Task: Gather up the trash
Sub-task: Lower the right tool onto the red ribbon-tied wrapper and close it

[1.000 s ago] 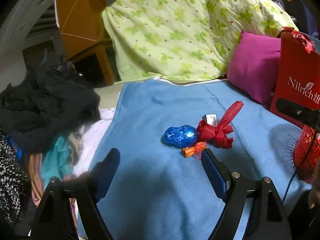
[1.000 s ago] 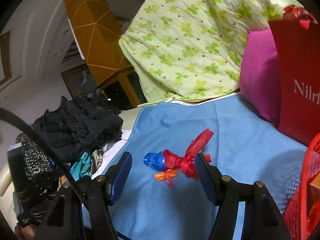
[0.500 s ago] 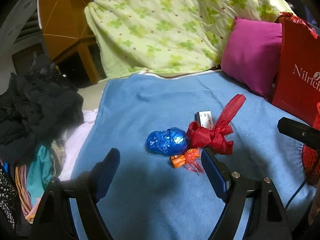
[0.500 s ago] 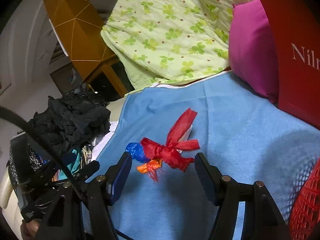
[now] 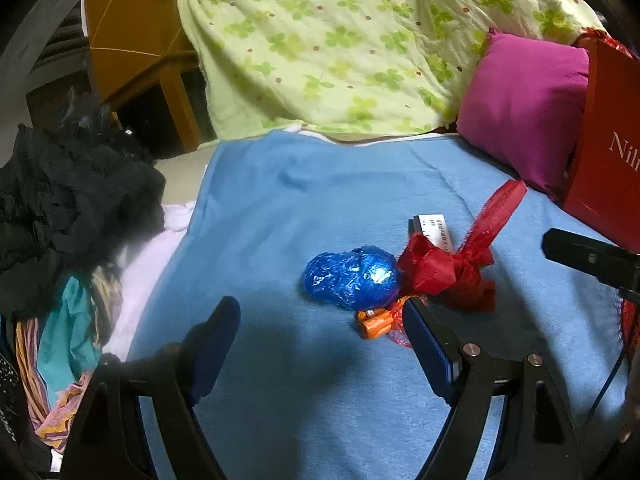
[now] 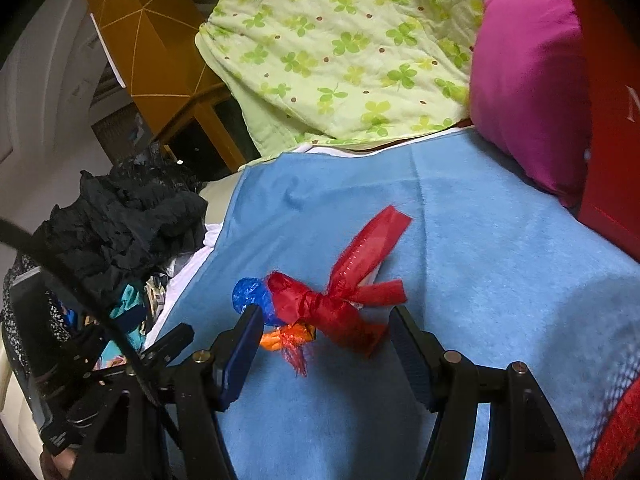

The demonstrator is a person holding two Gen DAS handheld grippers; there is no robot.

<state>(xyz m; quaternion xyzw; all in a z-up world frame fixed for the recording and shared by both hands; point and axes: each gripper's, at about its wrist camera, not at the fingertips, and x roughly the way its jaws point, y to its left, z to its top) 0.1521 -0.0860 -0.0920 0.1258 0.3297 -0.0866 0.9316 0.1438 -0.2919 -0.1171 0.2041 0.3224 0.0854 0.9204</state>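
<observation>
Step in hand looks like the approach to the first pickup: nothing grasped yet, all trash on the bed's blue fleece blanket [image 5: 320, 400].

Right gripper [image 6: 322, 320]: jaws wide, empty, straddling the crumpled red ribbon bundle [image 6: 324, 306] from the near side. Left gripper [image 5: 320, 316]: jaws wide, empty, just short of the pile, its right-hand finger [image 5: 424, 344] overlapping the small orange foil wrapper [image 5: 374, 322] in view; can't tell if it touches.

Trash sits mid-blanket in one tight cluster:
- crumpled shiny blue foil ball [image 5: 352, 278], roundish and compact, touching the ribbon on one side and the orange wrapper at its near edge
- red ribbon bundle: knotted, frayed, one long tail sticking up and away, loose
- orange wrapper: small, twisted, red fringe at one end, partly tucked under the ribbon
- flat white printed label card [image 5: 434, 230], behind the ribbon, partly hidden

Next move, my call: right gripper goes down and forward, then closes on the ribbon knot, not the tail. Ribbon is soft, likely compresses and may drag the wrapper along. A red mesh basket [image 6: 616, 428] at the right edge is a likely drop point, not confirmed.
</observation>
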